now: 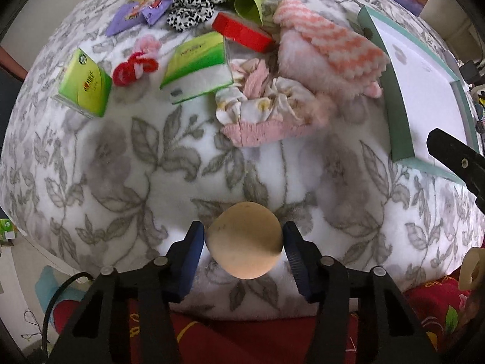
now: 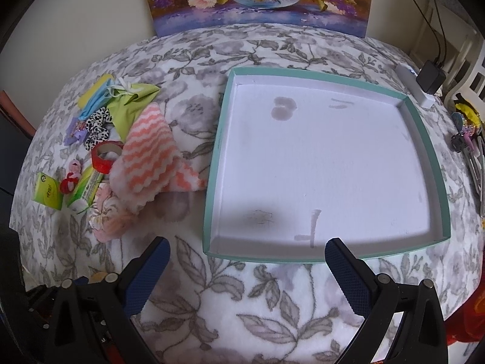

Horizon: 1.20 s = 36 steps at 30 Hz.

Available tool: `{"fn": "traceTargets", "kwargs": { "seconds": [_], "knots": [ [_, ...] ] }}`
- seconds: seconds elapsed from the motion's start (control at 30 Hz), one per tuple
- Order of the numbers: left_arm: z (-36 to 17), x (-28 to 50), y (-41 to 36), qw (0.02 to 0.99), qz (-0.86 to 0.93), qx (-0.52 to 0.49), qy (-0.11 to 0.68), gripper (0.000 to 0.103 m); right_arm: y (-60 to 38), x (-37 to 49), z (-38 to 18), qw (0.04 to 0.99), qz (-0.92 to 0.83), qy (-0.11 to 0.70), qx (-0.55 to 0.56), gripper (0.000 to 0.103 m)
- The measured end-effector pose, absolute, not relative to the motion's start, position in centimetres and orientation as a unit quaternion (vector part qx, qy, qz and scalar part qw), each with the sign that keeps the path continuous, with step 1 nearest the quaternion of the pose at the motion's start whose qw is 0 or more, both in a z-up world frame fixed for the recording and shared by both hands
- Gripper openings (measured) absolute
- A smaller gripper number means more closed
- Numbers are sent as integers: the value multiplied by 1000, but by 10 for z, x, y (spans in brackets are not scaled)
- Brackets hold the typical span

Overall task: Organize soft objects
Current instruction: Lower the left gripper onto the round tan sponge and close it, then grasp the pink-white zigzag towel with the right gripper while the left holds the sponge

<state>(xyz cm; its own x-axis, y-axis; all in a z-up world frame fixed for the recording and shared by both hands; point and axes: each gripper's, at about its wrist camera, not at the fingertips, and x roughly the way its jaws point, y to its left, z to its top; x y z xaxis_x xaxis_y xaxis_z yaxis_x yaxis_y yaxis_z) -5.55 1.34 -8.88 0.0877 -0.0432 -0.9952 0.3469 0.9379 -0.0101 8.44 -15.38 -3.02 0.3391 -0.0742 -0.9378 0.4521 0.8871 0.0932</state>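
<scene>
Sponge point(image 1: 246, 239), beige and rounded, sits pinched between the two blue pads of the left gripper point(image 1: 244, 244) in the left wrist view, lifted above a grey-leaf blanket point(image 1: 121, 166). The jaws are closed on its sides, one pad at 9 o'clock of the sponge, the other at 3 o'clock. Its slightly longer axis runs across the jaws. At 2 o'clock from the sponge, well apart, lies the near corner of a shallow green-edged tray point(image 1: 400, 127). A black finger of the other gripper shows at the right edge, at about 3 o'clock. At 12 o'clock, well apart, lies a pile of soft things: a pink and white wavy cloth point(image 1: 330, 48), tissue packs point(image 1: 197, 66), a red tape roll point(image 1: 242, 32), a spotted scrunchie point(image 1: 191, 6).

In the right wrist view, the right gripper point(image 2: 247, 256) hangs wide open and holds nothing. The tray point(image 2: 421, 139) fills the frame from 12 to 2 o'clock of the jaws, its near rim just beyond the fingertips, its white floor bare. The wavy cloth point(image 2: 151, 145) and the rest of the pile lie at 10 o'clock, to the tray's left.

Judging from this, the left hand carries the piece while the right is nearer the tray; the sponge must travel rightward and forward to reach it.
</scene>
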Motion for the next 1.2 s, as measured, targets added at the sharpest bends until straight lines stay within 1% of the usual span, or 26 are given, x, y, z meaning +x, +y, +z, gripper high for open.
{"fn": "traceTargets", "kwargs": {
  "seconds": [0.33, 0.6, 0.9, 1.2],
  "knots": [
    [-98, -44, 28, 726, -141, 100, 666, 54, -148, 89, -33, 799, -155, 556, 168, 103],
    [-92, -30, 40, 734, -138, 79, 660, 53, -142, 94, -33, 804, -130, 551, 182, 103],
    [-81, 3, 57, 748, -130, 51, 649, 53, -133, 109, -29, 820, -106, 529, 192, 103],
    [-69, 47, 90, 762, -108, 19, 638, 53, -130, 130, -21, 838, -95, 504, 183, 103]
  ]
}}
